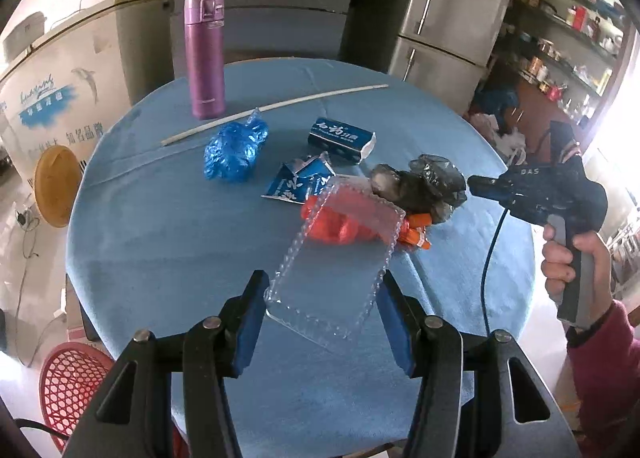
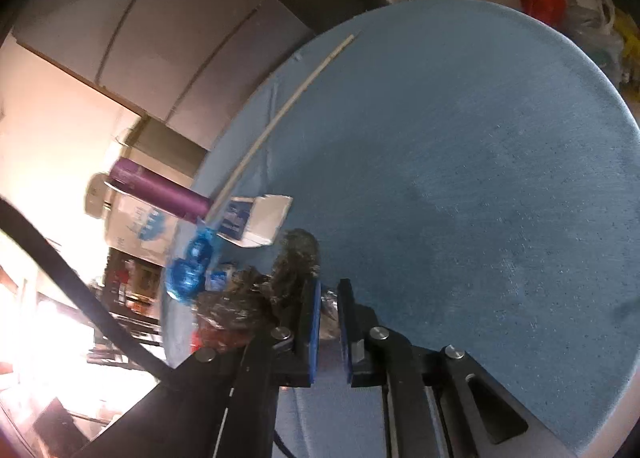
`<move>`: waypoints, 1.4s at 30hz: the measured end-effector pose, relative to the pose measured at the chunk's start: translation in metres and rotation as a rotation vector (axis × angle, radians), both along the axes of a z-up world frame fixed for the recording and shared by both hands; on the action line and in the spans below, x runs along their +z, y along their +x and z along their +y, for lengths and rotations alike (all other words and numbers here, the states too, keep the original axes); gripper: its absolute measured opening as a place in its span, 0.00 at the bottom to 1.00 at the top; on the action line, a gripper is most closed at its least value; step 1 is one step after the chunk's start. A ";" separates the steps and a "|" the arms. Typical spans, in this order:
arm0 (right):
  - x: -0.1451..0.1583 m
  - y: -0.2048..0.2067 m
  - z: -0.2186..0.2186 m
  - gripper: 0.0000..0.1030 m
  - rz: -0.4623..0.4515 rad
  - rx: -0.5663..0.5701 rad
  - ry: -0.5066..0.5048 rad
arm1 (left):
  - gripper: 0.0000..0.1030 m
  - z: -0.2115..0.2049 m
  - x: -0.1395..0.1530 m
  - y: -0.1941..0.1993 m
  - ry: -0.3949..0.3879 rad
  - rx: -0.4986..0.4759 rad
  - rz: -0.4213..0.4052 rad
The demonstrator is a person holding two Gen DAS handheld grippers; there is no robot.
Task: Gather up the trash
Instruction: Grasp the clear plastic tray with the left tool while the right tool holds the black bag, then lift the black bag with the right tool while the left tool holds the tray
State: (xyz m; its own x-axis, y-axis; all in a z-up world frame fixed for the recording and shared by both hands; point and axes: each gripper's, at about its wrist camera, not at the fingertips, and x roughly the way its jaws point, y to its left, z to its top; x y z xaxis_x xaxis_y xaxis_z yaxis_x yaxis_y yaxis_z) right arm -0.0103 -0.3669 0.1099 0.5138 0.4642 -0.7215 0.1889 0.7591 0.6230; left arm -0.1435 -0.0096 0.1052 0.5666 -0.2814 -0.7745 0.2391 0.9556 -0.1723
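**Inspector:** Left gripper [image 1: 322,290]?

**Assistant:** Its blue pads press both long edges of a clear plastic tray [image 1: 340,254]. The tray tilts up and away from the fingers; its far end overlaps the trash pile.

**Inspector:** Right gripper [image 2: 329,312]?

**Assistant:** Jaws narrow, clamped on a fold of the dark crumpled bag [image 2: 280,278]. In the left wrist view that gripper [image 1: 474,181] comes in from the right, held by the person's right hand [image 1: 572,258], its tip against the same dark bag [image 1: 420,185].

**Inspector:** Location of the trash?

**Assistant:** All on the round table with the blue cloth [image 1: 160,238]. A red bag [image 1: 340,225] lies under the tray's far end, with orange packets [image 1: 418,232] just beside it and the dark bag touching on the far right. A torn blue wrapper [image 1: 300,181] sits just left of the pile, a blue carton [image 1: 342,139] behind it, and a crumpled blue bag [image 1: 234,149] further left.

**Inspector:** Other items?

**Assistant:** A purple flask [image 1: 204,55] stands upright near the far left edge. A long pale stick [image 1: 276,111] lies in front of it. A red basket [image 1: 68,382] stands on the floor, lower left.
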 end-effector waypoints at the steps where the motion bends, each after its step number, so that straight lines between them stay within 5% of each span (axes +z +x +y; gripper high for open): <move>1: 0.000 -0.001 -0.003 0.14 -0.001 -0.006 0.030 | 0.55 0.001 0.000 0.000 0.000 0.004 0.000; 5: -0.011 0.015 0.004 0.21 0.050 0.001 0.098 | 0.55 0.006 0.000 -0.002 -0.002 0.016 0.006; 11: -0.021 0.034 0.026 0.31 0.069 0.013 0.056 | 0.56 0.018 0.005 -0.009 -0.010 0.047 -0.005; 13: -0.023 0.033 0.023 0.58 0.060 -0.010 0.111 | 0.56 0.023 0.006 -0.009 -0.015 0.056 -0.004; 14: -0.022 0.030 0.021 0.82 0.051 -0.029 0.122 | 0.56 0.025 0.006 -0.009 -0.019 0.060 -0.004; 17: -0.012 0.024 0.018 0.84 -0.004 -0.054 0.031 | 0.56 0.030 0.006 -0.009 -0.022 0.067 -0.005; 19: -0.013 0.030 0.023 0.80 0.015 -0.017 -0.011 | 0.56 0.031 0.005 -0.007 -0.026 0.069 -0.003; 21: -0.017 0.036 0.029 0.60 0.043 0.000 -0.030 | 0.56 0.033 0.005 -0.006 -0.033 0.073 -0.003; 23: -0.028 0.045 0.038 0.50 0.099 0.044 -0.035 | 0.56 0.034 0.005 -0.006 -0.036 0.076 -0.004; 25: -0.043 0.050 0.047 0.49 0.152 0.069 -0.019 | 0.56 0.036 0.004 -0.007 -0.038 0.080 -0.004; 28: -0.038 0.048 0.059 0.41 0.128 0.094 -0.125 | 0.56 0.040 0.003 -0.007 -0.037 0.090 0.006; 32: -0.041 0.032 0.067 0.07 0.143 0.135 -0.173 | 0.56 0.046 0.002 -0.007 -0.049 0.105 0.016; 42: -0.003 -0.024 0.028 0.05 0.032 0.056 -0.238 | 0.56 0.050 0.000 -0.013 -0.060 0.105 0.020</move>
State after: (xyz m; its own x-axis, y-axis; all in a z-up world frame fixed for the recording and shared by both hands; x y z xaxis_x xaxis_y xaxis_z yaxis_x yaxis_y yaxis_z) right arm -0.0345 -0.3385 0.1068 0.4673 0.3065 -0.8293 0.1585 0.8937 0.4197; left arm -0.1563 0.0403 0.1053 0.5804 -0.2674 -0.7692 0.1341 0.9630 -0.2336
